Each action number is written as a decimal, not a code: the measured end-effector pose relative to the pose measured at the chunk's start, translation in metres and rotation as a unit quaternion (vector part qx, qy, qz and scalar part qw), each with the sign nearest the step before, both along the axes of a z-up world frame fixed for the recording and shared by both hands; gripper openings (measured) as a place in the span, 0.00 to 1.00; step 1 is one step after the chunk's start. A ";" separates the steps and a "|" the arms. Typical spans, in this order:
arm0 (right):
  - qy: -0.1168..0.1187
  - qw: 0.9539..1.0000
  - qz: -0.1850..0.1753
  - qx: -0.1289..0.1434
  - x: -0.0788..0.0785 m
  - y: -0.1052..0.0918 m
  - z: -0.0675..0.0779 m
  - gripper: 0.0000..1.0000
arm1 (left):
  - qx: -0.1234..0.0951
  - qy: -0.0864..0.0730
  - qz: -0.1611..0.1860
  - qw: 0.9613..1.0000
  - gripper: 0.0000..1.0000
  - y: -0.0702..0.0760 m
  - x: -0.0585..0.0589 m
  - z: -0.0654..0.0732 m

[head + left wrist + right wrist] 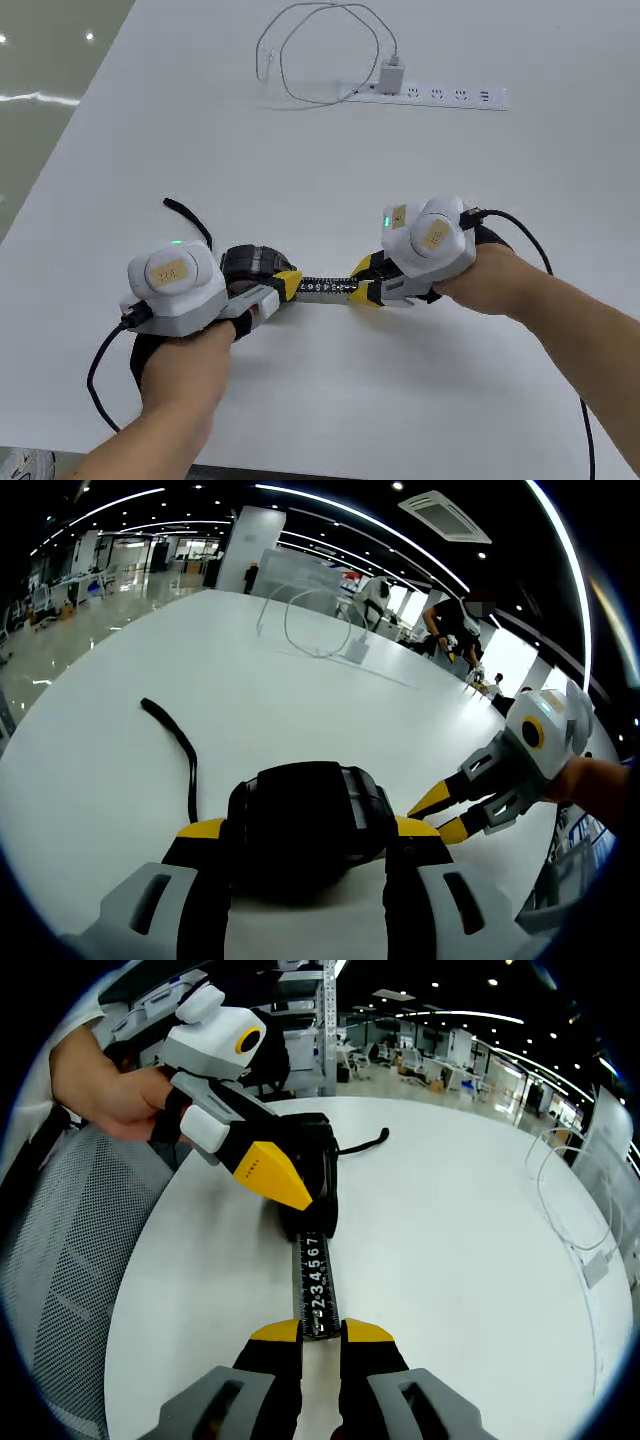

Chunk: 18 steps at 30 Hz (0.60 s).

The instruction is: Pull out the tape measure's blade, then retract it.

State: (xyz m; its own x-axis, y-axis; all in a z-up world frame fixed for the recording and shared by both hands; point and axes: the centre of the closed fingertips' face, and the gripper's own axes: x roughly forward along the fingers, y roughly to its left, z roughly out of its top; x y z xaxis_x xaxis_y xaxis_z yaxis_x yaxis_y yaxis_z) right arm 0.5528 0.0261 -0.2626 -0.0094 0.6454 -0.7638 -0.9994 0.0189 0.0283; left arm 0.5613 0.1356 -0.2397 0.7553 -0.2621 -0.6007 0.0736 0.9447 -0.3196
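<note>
We see a white workbench (pixel 300 400) from above, w/ two hand-held grippers meeting near its front edge. The tape measure case (pixel 252 266), black and rounded, sits on the bench at near left. The left gripper (pixel 310 830) is clamped around it, one yellow-tipped jaw on each side of the case. We judge that hold is there to anchor the case so it can't slide while the blade is drawn.

The blade (pixel 313 1280) runs from the case's mouth toward the right, a short stretch showing, low over the bench, printed digits facing up. The right gripper (pixel 320 1335) is pinched closed on the blade's free end, jaws pressed together w/ the strip btwn them. It lines up w/ the blade, so we read the pull as straight, which should keep the strip from twisting or kinking.

The case's black wrist strap (pixel 180 745) trails loose on the bench, on the far-left side of the case, clear of both grippers.

Far back, well apart from the work, lie a white power strip (pixel 440 96) and a looped white cable (pixel 320 60).

Our read: the pull-out step is in hand, w/ little blade out. Retracting isn't yet done. Risk: if the pinch slips, the blade may snap back.
</note>
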 end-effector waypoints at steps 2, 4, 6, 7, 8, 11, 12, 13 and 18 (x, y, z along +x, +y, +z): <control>0.001 1.000 -0.001 0.002 0.000 0.003 0.000 0.09 | 0.000 0.000 0.000 1.000 0.58 0.000 0.000 0.000; 0.002 1.000 -0.001 0.004 0.000 0.006 0.000 0.09 | 0.000 0.000 0.000 1.000 0.58 0.000 0.000 0.000; 0.003 1.000 -0.002 0.006 0.000 0.008 0.000 0.09 | 0.000 0.000 0.000 1.000 0.58 0.000 0.000 0.000; 0.003 1.000 -0.002 0.006 0.000 0.010 0.000 0.09 | 0.000 0.000 0.000 1.000 0.58 0.000 0.000 0.000; 0.003 1.000 -0.002 0.007 0.000 0.011 0.000 0.09 | 0.000 0.000 0.000 1.000 0.58 0.000 0.000 0.000; 0.002 1.000 -0.003 0.010 -0.001 0.016 -0.001 0.09 | 0.000 0.000 0.000 1.000 0.58 0.000 0.000 0.000; 0.002 1.000 -0.004 0.011 -0.001 0.017 -0.001 0.09 | 0.000 0.000 0.000 1.000 0.58 0.000 0.000 0.000; 0.002 1.000 -0.004 0.012 -0.001 0.019 -0.001 0.09 | 0.000 0.000 0.000 1.000 0.58 0.000 0.000 0.000; 0.002 1.000 -0.008 0.016 -0.001 0.023 -0.002 0.09 | 0.002 0.000 -0.001 1.000 0.58 0.000 0.000 0.000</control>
